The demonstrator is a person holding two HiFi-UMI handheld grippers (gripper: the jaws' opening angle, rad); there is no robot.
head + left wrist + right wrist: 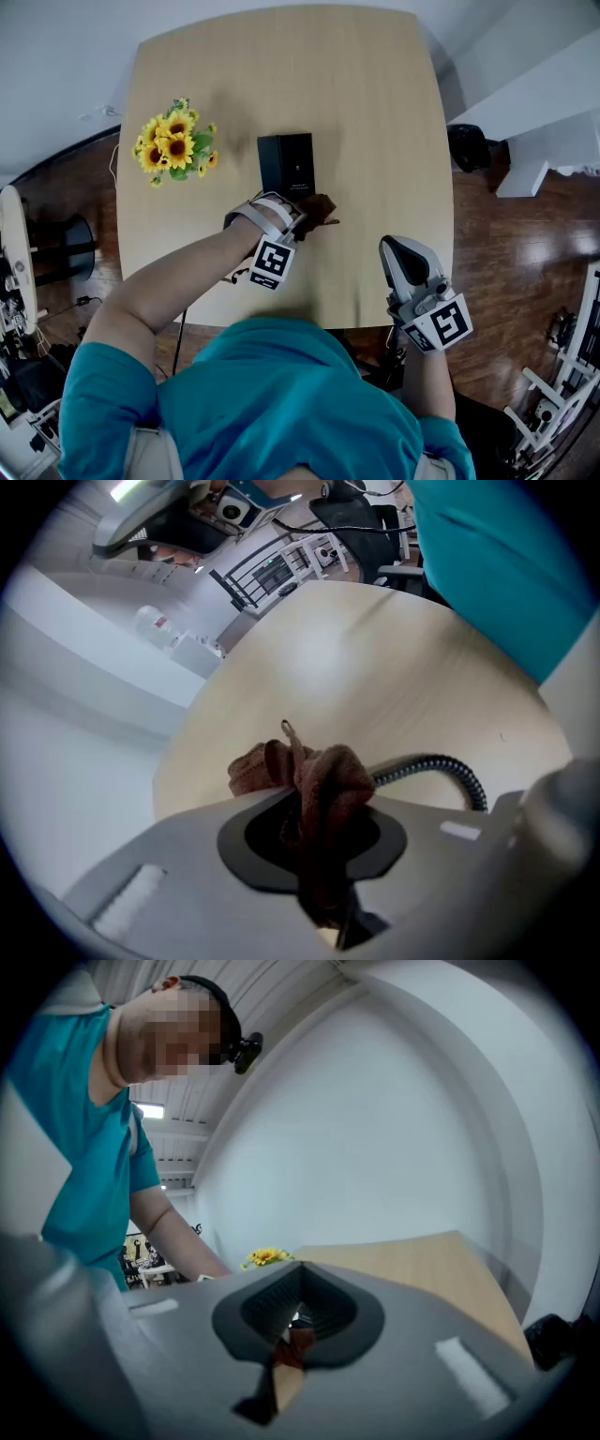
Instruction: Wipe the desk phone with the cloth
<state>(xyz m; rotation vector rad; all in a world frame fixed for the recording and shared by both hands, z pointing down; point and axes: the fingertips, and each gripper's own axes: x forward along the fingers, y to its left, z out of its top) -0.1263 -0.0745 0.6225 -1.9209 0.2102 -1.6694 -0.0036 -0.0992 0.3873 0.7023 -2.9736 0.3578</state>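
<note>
A black desk phone [287, 163] lies flat at the middle of the light wooden table [375, 112]. Just in front of it, my left gripper [300, 217] is shut on a brown cloth [319, 210], which bunches out to the right of the jaws and rests on the table. In the left gripper view the cloth [314, 780] is pinched between the jaws of the left gripper [319, 855], and a coiled cord [441, 766] curves beside it. My right gripper [394, 247] hovers at the table's front right edge, shut and empty; its own view shows the right gripper [298, 1321] with jaws together.
A bunch of sunflowers [175, 145] stands left of the phone and shows as sunflowers [267, 1256] in the right gripper view. A dark wooden floor surrounds the table, with white furniture [544, 112] at the right.
</note>
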